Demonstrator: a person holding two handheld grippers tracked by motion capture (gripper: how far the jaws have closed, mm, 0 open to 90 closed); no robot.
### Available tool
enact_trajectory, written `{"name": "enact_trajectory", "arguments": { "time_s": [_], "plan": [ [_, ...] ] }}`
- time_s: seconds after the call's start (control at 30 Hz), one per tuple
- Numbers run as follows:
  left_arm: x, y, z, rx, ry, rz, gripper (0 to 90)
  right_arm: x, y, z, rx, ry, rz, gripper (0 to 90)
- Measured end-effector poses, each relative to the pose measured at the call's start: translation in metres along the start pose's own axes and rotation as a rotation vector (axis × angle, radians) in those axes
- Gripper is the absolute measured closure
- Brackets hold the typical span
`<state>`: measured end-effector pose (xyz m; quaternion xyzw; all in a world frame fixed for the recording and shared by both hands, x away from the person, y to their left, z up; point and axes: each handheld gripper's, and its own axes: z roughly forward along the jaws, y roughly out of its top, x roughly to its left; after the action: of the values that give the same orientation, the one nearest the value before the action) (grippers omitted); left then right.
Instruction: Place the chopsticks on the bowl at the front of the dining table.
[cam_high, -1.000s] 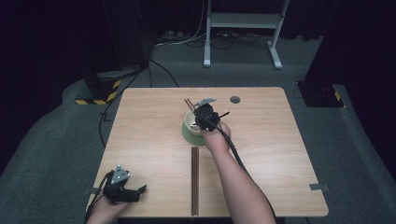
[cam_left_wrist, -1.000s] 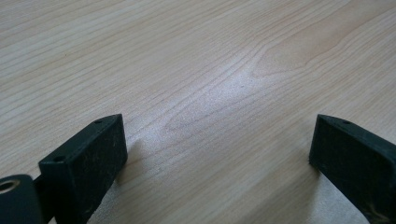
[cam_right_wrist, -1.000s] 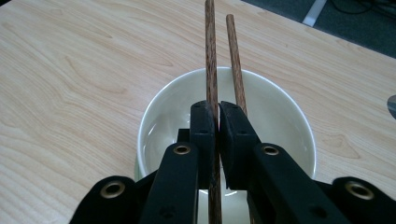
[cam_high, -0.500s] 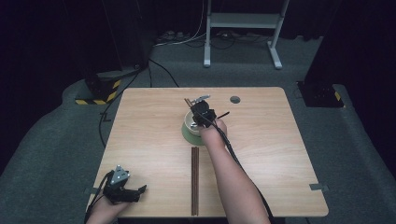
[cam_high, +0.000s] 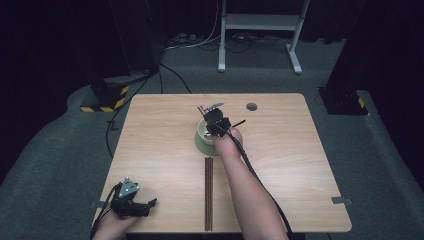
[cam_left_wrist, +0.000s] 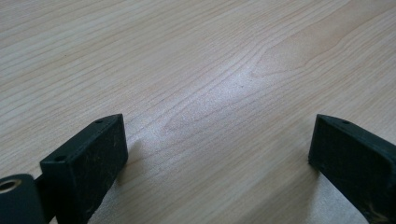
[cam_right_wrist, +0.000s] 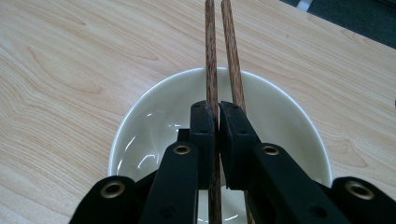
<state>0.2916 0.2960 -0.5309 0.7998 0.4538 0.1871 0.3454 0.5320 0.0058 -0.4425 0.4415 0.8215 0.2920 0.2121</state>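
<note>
Right gripper view: right gripper (cam_right_wrist: 218, 122) jaws clamping brown wooden chopstick pair (cam_right_wrist: 215, 51) over white ceramic bowl (cam_right_wrist: 140, 121); likely laying across rim, needing level lowering. Left gripper (cam_left_wrist: 219, 154) jaws gaping, idling on pale wooden surface (cam_left_wrist: 196, 60).

Cream-white bowl (cam_right_wrist: 154, 126) with green outside, dark brown wooden chopsticks (cam_right_wrist: 219, 42), second brown pair (cam_high: 208, 192), pale wood-grain table (cam_high: 310, 165), black grippers, yellow-black striped block (cam_high: 102, 100), grey carpet (cam_high: 50, 165)

No legible text, label, brand, number or sign observed on any surface: tabletop (cam_high: 310, 165) bare wood grain, bowl (cam_right_wrist: 154, 121) plain white inside, chopsticks (cam_right_wrist: 211, 51) unmarked, black jaws of both hand-held grippers unmarked, yellow-and-black hazard striping (cam_high: 102, 107) on the floor carries no characters.
</note>
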Motion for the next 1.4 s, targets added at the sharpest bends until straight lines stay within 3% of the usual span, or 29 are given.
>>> {"name": "enact_trajectory", "arguments": {
  "time_s": [0.4,0.53,0.67,0.77,0.87,0.97,1.1,1.4],
  "plan": [
    [0.0,0.0,0.0,0.001,-0.001,0.003,4.8,-0.001,-0.001,0.003,-0.001,-0.004,0.002,84.4],
    [0.0,0.0,0.0,-0.001,-0.001,0.001,4.8,-0.002,0.0,0.001,0.002,0.013,-0.003,80.2],
    [0.0,0.0,0.0,0.002,-0.001,0.004,4.8,-0.003,0.002,-0.007,-0.011,0.013,-0.01,73.2],
    [0.0,0.0,0.0,0.0,0.0,0.001,4.8,-0.007,0.003,-0.015,-0.027,0.011,-0.009,61.8],
    [0.0,0.0,0.0,0.0,0.0,0.003,4.9,-0.009,0.003,-0.016,-0.011,-0.002,0.001,49.5],
    [0.0,0.0,0.0,0.002,0.0,0.004,4.9,-0.01,0.0,-0.014,0.002,-0.001,0.002,45.5],
    [0.0,0.0,0.0,0.002,0.0,0.005,4.9,-0.012,-0.003,-0.009,0.023,0.004,0.005,46.4],
    [0.0,0.0,0.0,0.0,0.001,0.001,4.9,-0.02,-0.006,-0.003,0.052,0.045,0.029,61.1]
  ]
}}
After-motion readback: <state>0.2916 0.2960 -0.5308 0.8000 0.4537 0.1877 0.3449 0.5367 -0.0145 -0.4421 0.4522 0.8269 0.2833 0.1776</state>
